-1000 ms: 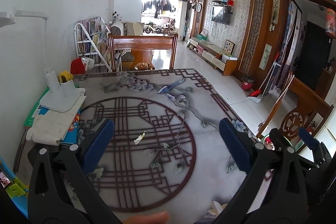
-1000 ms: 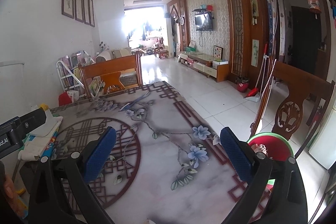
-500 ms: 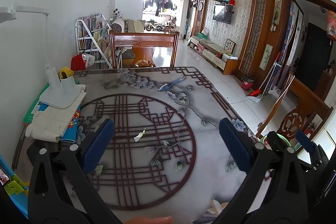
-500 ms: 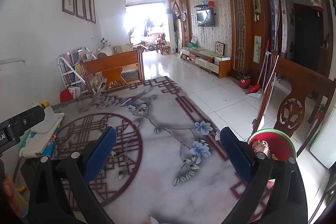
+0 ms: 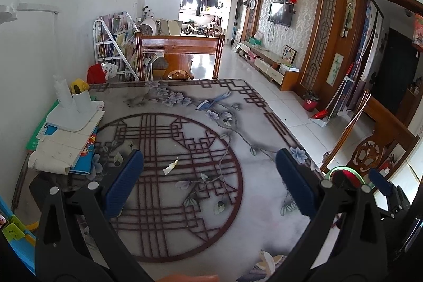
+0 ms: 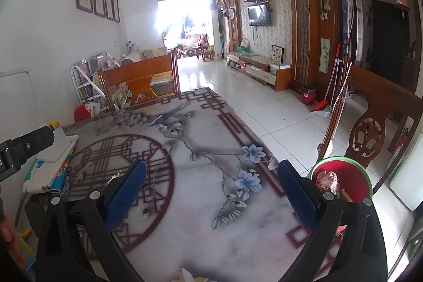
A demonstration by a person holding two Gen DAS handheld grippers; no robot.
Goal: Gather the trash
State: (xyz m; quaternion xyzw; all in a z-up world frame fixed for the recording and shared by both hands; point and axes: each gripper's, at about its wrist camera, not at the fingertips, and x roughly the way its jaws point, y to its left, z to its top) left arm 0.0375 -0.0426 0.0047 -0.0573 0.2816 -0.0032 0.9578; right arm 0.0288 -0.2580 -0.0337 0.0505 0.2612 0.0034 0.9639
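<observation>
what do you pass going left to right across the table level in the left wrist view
stack of papers and books → left gripper's left blue pad → small white scrap of trash → its right blue pad → red bin with green rim

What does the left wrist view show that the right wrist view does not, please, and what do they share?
Only the left wrist view shows the small white scrap lying clear on the table, ahead of the open left gripper. Only the right wrist view looks into the red bin, where crumpled trash lies; the right gripper is open and empty. Both show the patterned table, the stacked papers and the wooden chair.
</observation>
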